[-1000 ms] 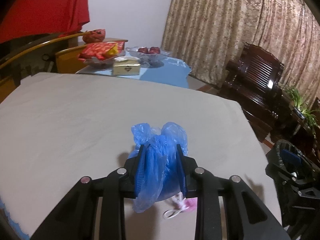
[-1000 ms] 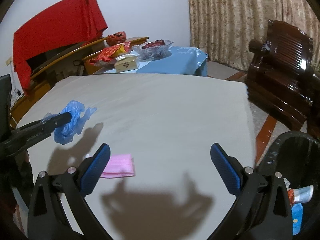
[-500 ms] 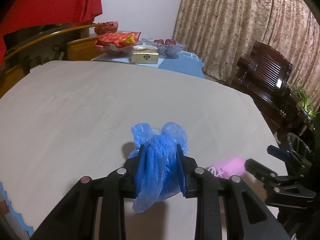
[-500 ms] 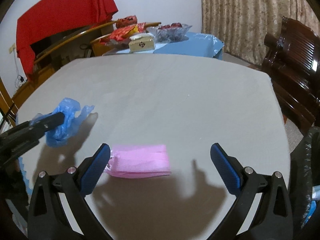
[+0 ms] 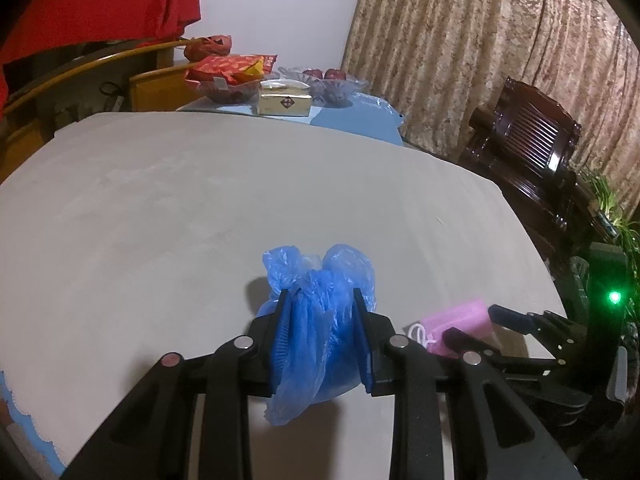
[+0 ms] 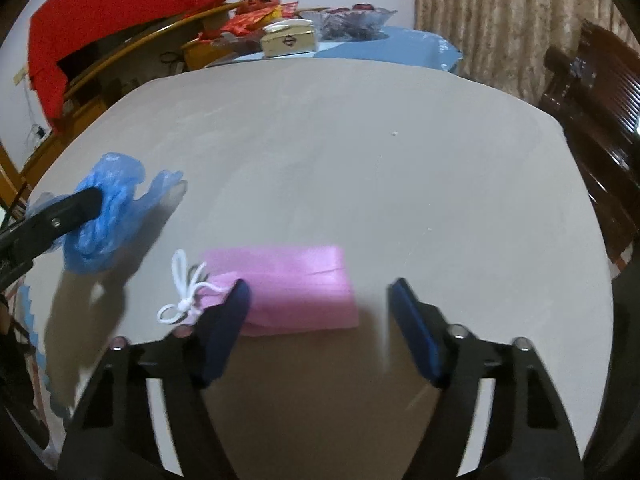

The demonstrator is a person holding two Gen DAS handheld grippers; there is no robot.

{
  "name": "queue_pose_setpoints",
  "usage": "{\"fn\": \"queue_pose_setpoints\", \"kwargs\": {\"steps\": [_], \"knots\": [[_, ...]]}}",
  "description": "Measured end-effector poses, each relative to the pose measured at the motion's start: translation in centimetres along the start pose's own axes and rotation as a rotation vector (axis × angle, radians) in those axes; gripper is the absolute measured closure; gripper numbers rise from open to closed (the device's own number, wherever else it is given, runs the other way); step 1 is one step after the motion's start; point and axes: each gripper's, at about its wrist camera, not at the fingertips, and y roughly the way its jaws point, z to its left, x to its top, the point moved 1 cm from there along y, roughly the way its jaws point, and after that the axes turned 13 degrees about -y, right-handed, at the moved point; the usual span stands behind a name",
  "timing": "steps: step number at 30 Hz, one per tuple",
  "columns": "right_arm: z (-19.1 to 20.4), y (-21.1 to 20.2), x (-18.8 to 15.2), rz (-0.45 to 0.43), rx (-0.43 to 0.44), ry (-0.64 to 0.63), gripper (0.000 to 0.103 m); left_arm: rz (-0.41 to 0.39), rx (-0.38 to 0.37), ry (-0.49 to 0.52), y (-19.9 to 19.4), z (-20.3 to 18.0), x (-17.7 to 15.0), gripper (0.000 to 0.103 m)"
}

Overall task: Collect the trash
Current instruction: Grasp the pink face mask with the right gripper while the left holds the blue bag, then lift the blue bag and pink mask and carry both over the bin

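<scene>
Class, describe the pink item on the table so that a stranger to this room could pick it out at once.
Start at the big grey table and come to its near edge, between the open fingers of the right gripper. The pink face mask lies flat there. Unlike the crumpled blue plastic bag held in the left gripper, it is folded, rectangular, with a white ear loop.

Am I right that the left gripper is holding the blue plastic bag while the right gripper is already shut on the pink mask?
Not quite. The left gripper does hold the blue plastic bag, but the right gripper is open, its jaws astride the pink mask, as the right wrist view shows.
</scene>
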Motion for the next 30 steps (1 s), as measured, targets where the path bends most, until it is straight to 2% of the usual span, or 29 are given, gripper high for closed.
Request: {"fn": "queue_pose_setpoints", "kwargs": {"steps": [1,2,3,7,16,30], "knots": [[0.1,-0.1,0.1,0.000,0.018,-0.007,0.056,0.002,-0.001,0.001,0.0,-0.1,0.0,0.074],[0.3,-0.2,0.2,0.000,0.031,-0.012,0.064,0.004,-0.001,0.003,0.0,-0.1,0.0,0.074],[0.4,-0.4,0.2,0.000,0.035,-0.015,0.067,0.004,-0.001,0.005,0.0,-0.3,0.0,0.074],[0.1,-1.5,0.6,-0.023,0.061,-0.003,0.091,0.004,-0.003,0.005,-0.1,-0.5,0.2,0.074],[-1.2,-6.7,1.8,-0.133,0.053,0.003,0.094,-0.021,-0.013,0.029,-1.5,-2.7,0.9,0.074],[-6.2,-16.7,0.7,-0.208,-0.032,0.067,0.094,-0.065,-0.085,0.110,-6.2,-11.2,2.2,0.074]]}}
